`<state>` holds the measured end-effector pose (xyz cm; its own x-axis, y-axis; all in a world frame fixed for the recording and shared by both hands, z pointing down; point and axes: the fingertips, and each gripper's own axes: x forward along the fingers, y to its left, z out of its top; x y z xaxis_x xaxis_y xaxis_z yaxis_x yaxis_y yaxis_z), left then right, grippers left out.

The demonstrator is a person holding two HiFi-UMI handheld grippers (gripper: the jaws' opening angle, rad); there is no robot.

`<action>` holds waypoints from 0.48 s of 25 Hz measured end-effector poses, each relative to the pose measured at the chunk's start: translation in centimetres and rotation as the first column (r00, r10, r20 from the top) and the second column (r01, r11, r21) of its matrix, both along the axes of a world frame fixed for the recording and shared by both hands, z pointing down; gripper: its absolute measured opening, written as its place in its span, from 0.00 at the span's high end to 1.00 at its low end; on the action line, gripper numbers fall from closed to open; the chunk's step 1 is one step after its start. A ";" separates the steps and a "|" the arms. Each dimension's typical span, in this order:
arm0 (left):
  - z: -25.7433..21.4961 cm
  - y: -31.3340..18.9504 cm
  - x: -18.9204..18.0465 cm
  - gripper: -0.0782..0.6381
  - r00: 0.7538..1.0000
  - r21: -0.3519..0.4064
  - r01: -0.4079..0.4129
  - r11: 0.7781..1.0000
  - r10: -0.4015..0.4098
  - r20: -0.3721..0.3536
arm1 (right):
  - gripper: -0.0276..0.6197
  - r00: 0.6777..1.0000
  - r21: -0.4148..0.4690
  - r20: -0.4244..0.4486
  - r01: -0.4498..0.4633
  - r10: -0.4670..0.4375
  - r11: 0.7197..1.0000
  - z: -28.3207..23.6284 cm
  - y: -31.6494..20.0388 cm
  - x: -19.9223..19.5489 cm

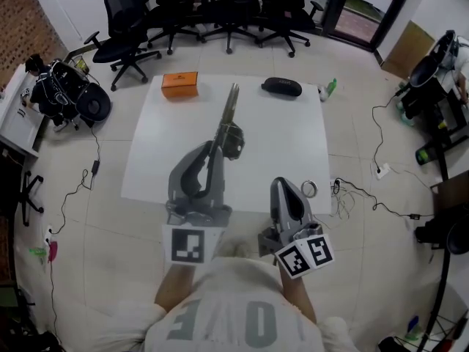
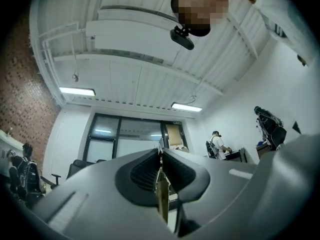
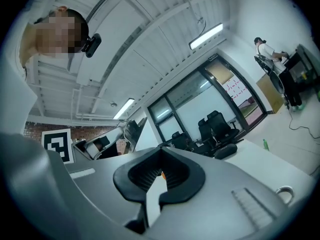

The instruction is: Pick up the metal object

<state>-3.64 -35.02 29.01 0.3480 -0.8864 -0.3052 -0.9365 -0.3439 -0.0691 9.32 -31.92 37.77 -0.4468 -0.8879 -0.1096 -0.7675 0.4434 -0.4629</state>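
Note:
In the head view my left gripper [image 1: 231, 135] is raised over the white table [image 1: 286, 149]. It is shut on a long, thin metal object [image 1: 231, 105] that sticks out past its tips toward the far edge. The left gripper view tilts up at the ceiling; there the left gripper [image 2: 161, 154] pinches a narrow metal strip [image 2: 161, 196] between its dark pads. My right gripper [image 1: 283, 185] is low at the table's near edge. In the right gripper view the right gripper [image 3: 160, 156] has its jaw tips together and nothing between them.
An orange box [image 1: 180, 84], a black case [image 1: 281, 86] and a small green bottle [image 1: 330, 87] lie along the table's far edge. A metal ring [image 1: 309, 189] sits by the right gripper. Office chairs [image 1: 220, 6] stand behind the table and cables [image 1: 366, 196] trail on the floor at the right.

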 end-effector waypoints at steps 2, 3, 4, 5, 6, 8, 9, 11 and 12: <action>0.4 0.4 0.1 0.86 1.000 -0.011 0.005 1.000 -0.005 0.016 | 0.94 1.000 0.002 0.000 0.000 0.000 1.000 0.0 0.3 0.1; 0.4 0.5 0.0 0.86 1.000 -0.012 0.008 1.000 -0.008 0.018 | 0.94 1.000 0.002 -0.001 0.000 0.000 1.000 0.0 0.4 0.1; 0.3 0.7 -0.1 0.86 1.000 -0.006 0.012 1.000 -0.012 0.015 | 0.94 1.000 0.002 -0.004 0.001 -0.001 1.000 0.0 0.6 0.0; 0.1 0.8 -0.3 0.86 1.000 0.001 0.015 1.000 -0.015 0.009 | 0.94 1.000 0.003 -0.007 0.002 -0.002 1.000 0.0 0.8 0.0; 0.0 1.0 -0.5 0.86 1.000 0.005 0.018 1.000 -0.018 0.004 | 0.94 1.000 0.004 -0.010 0.002 -0.002 1.000 0.0 0.9 -0.1; 0.2 1.3 -0.8 0.86 1.000 0.000 0.019 1.000 -0.019 -0.001 | 0.94 1.000 0.009 -0.021 0.000 0.000 1.000 -0.2 1.3 -0.3; 0.3 1.5 -1.0 0.86 1.000 -0.005 0.019 1.000 -0.019 -0.004 | 0.94 1.000 0.013 -0.029 -0.002 0.002 1.000 -0.3 1.4 -0.4; 0.5 1.9 -1.4 0.86 1.000 -0.015 0.018 1.000 -0.018 -0.010 | 0.94 0.999 0.025 -0.045 -0.009 0.010 1.000 -0.6 1.7 -0.6; 0.6 2.1 -1.7 0.86 1.000 -0.018 0.018 1.000 -0.018 -0.013 | 0.94 0.998 0.031 -0.053 -0.013 0.015 0.999 -0.8 1.7 -0.7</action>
